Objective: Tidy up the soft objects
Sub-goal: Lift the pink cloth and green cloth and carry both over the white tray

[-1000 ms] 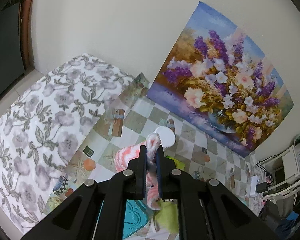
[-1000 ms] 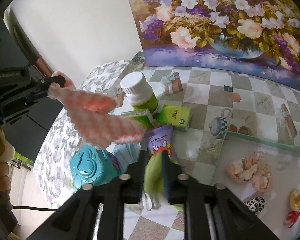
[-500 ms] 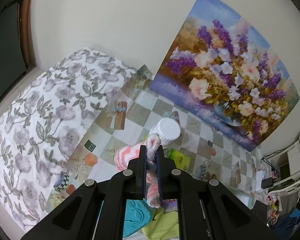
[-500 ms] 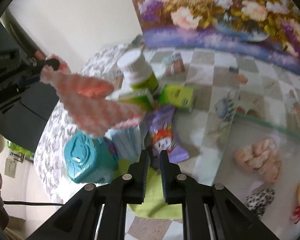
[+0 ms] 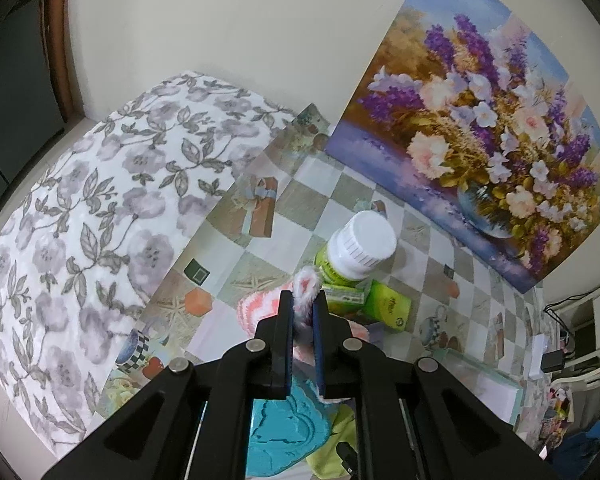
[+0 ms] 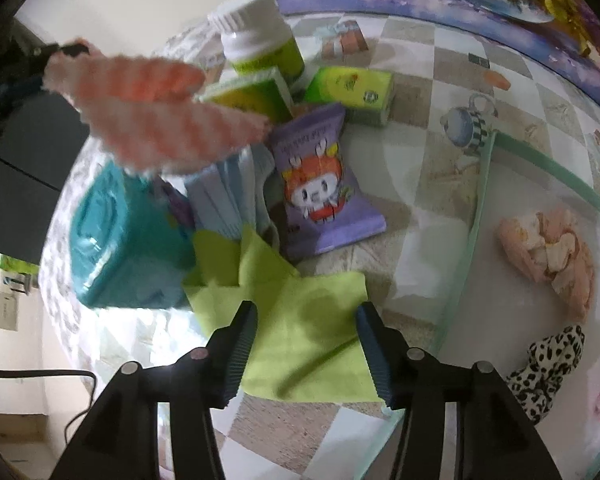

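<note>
Two tools, two jobs. Left to right in the right-wrist view: far left, the left tool [image 6: 66, 50] is clamped tight on one end of the pink-and-white fuzzy sock [image 6: 156, 116], which hangs in the air above the teal pack [image 6: 128, 240]; its long axis runs sideways from the tool toward the green boxes [image 6: 300, 92]. Centre, the green cloth [image 6: 296, 320] lies flat on the worktop [image 6: 420, 92], one corner lapping up vs. the teal pack. The right tool [image 6: 306, 344] points steeply down at it, jaws just been opening, now apart w/ the cloth showing between them but not pinched. So the cloth lies directly ahead of the right tool, and that hand is much nearer to it. Right of that, the clear tray [image 6: 476, 216] edge sits just beside the cloth, w/ a peach scrunchie [image 6: 548, 256] and a leopard-print scrunchie [image 6: 552, 364] already inside. Judgement: the tray is where soft items go, so the cloth needs a short shift rightward over the rim; the sock has farther to travel.
</note>
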